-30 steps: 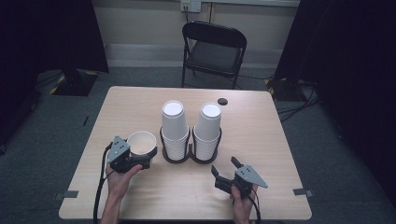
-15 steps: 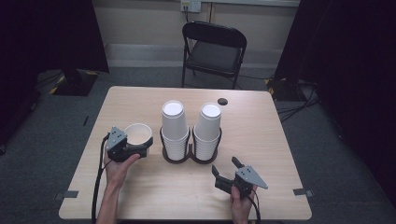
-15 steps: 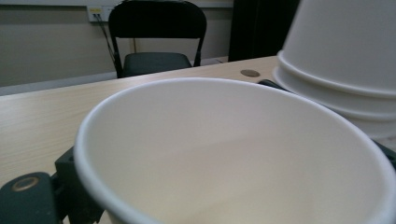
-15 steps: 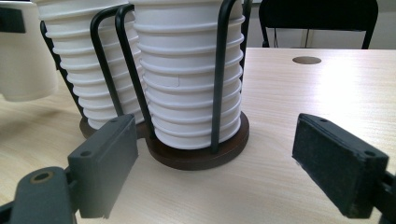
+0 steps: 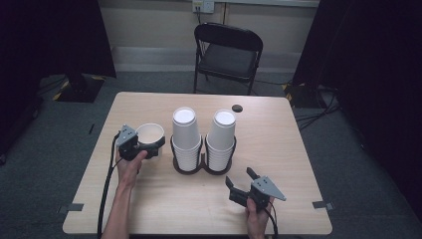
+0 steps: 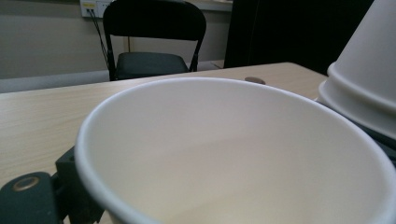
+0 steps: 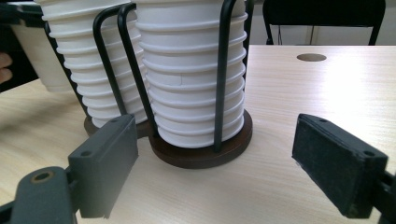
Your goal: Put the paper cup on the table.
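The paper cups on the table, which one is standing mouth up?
The single cup in the left tool, left of the rack. Its open mouth faces up; the two stacks sit upside down.

Free room at the front and sides; the middle of the worktop blocked

The centre of the worktop [image 5: 278, 149] is taken up by a two-ring wire cup holder [image 5: 203, 164] loaded with two tall stacks of paper cups [image 5: 185, 137], standing side by side. Just left of it, a single paper cup [image 5: 151, 135] is held in the left gripper [image 5: 133, 144], leaving only a narrow gap. Open surface is left in front of the holder, where the right gripper [image 5: 245, 185] rests with jaws apart, and along the right edge. A folding chair [image 5: 228, 52] stands beyond the far edge.
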The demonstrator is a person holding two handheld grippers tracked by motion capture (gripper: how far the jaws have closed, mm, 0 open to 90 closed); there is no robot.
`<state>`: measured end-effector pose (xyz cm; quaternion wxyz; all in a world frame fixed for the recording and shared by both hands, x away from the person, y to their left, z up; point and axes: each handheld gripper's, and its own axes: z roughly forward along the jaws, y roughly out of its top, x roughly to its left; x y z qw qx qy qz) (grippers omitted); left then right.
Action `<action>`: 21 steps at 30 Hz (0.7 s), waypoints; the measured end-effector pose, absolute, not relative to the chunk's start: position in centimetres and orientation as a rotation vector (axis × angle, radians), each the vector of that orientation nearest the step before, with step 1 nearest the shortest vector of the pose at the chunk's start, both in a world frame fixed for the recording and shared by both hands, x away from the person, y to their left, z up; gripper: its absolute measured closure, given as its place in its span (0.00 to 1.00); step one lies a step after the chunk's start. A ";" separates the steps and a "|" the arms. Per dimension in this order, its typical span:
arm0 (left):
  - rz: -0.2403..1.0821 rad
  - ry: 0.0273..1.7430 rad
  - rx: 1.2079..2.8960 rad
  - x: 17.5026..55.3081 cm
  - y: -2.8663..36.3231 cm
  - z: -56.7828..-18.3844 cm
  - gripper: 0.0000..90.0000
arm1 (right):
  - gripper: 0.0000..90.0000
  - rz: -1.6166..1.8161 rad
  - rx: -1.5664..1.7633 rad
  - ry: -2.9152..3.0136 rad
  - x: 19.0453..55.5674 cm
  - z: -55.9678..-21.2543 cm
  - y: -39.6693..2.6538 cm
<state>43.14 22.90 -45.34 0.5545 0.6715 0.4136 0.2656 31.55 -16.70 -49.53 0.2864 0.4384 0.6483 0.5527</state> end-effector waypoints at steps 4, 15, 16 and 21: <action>0.649 1.019 1.622 43.9 22.7 -46.5 0.09 | 0.15 1.482 1.166 1.740 31.5 -49.5 -16.7; 0.669 1.038 1.651 44.4 22.5 -47.2 0.09 | 0.15 1.489 1.168 1.751 31.6 -49.5 -16.7; 0.667 1.042 1.655 44.4 22.6 -47.2 0.09 | 0.15 1.489 1.168 1.752 31.6 -49.5 -16.7; 0.678 1.051 1.698 44.3 22.6 -47.5 0.11 | 0.15 1.493 1.171 1.750 31.6 -49.5 -16.7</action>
